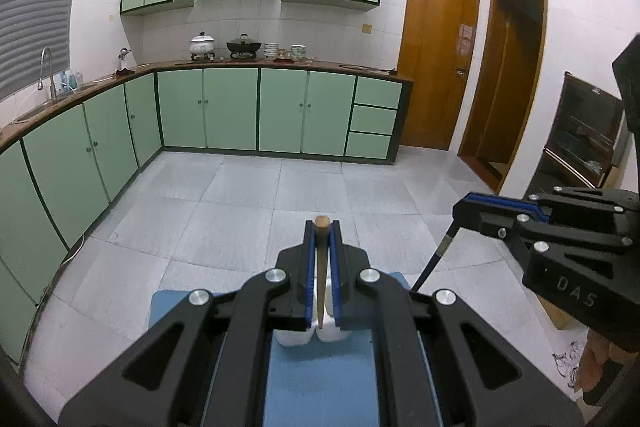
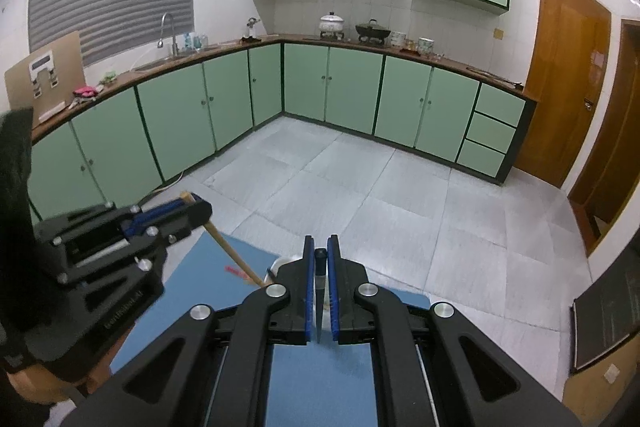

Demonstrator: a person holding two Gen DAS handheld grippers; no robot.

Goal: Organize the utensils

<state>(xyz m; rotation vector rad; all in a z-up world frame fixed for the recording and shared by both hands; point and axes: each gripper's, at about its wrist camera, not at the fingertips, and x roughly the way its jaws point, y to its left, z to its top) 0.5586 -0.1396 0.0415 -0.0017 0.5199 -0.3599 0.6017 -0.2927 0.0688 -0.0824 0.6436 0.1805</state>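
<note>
Both tools (image 1: pixel 321 231) (image 2: pixel 321 247) level, clamping utensil handles.

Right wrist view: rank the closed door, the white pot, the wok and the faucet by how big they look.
1. door, by far.
2. faucet.
3. wok and white pot look alike; no ranking. All stand far off, so this is apparent size only.

Matt wooden chopstick (image 1: pixel 321 267); glossy black chopstick (image 2: pixel 320 291); matt blue mat (image 2: pixel 320 387)

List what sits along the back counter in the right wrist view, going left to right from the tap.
Tap → kettle → white pot → black wok → stacked bowls → patterned cup.
</note>
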